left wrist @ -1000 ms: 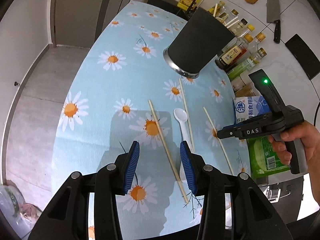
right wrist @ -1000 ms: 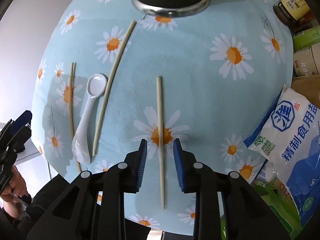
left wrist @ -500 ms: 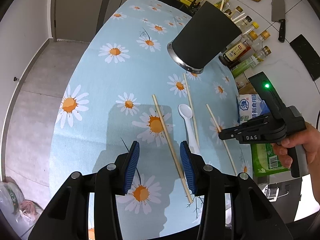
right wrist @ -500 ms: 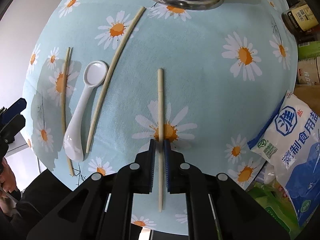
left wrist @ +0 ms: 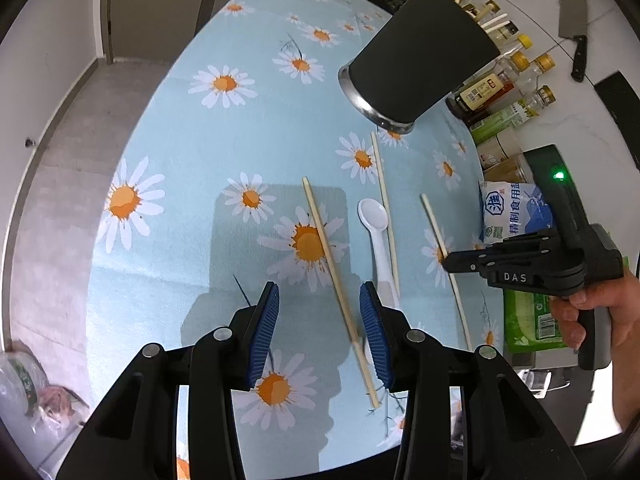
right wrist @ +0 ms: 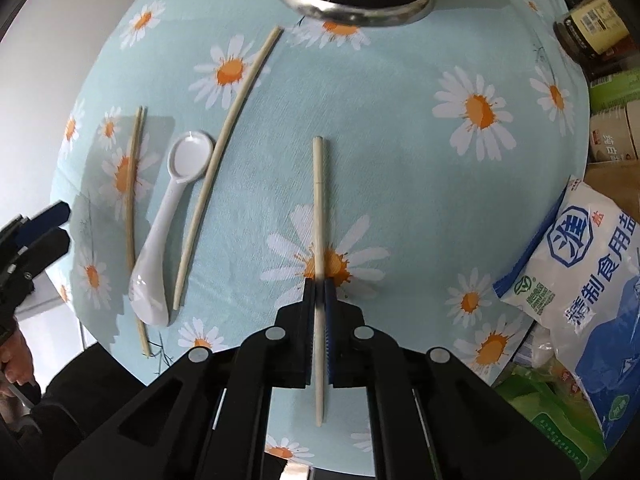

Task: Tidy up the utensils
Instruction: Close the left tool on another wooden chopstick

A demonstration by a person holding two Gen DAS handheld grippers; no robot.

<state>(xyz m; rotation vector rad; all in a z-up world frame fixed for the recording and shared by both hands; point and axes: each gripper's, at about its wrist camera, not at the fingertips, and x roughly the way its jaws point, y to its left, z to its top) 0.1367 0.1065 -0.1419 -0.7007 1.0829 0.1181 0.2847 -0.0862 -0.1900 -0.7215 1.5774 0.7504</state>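
Several pale chopsticks and a white spoon [right wrist: 168, 220] lie on the daisy tablecloth [right wrist: 400, 152] in front of a black utensil holder [left wrist: 420, 60] with a steel base. My right gripper [right wrist: 319, 286] points straight down and is shut on the rightmost chopstick [right wrist: 318, 200], pinching it near its middle. The left wrist view shows that same right gripper [left wrist: 446, 258] clamped on its chopstick [left wrist: 432, 220]. My left gripper [left wrist: 320, 300] hangs open above the leftmost chopstick [left wrist: 324, 248], which runs between the pads and under the right finger. The spoon [left wrist: 376, 232] lies just right of it.
A bag of salt [right wrist: 580, 272] and green packets sit at the table's right edge. Sauce bottles [left wrist: 500, 92] stand behind the holder, which has chopsticks in it. A cleaver [left wrist: 574, 20] hangs on the wall. The cloth drops off to the floor [left wrist: 60, 160] on the left.
My right gripper's jaws have come together on the chopstick that lay between them. The left gripper has tilted a little and stays open over its chopstick.
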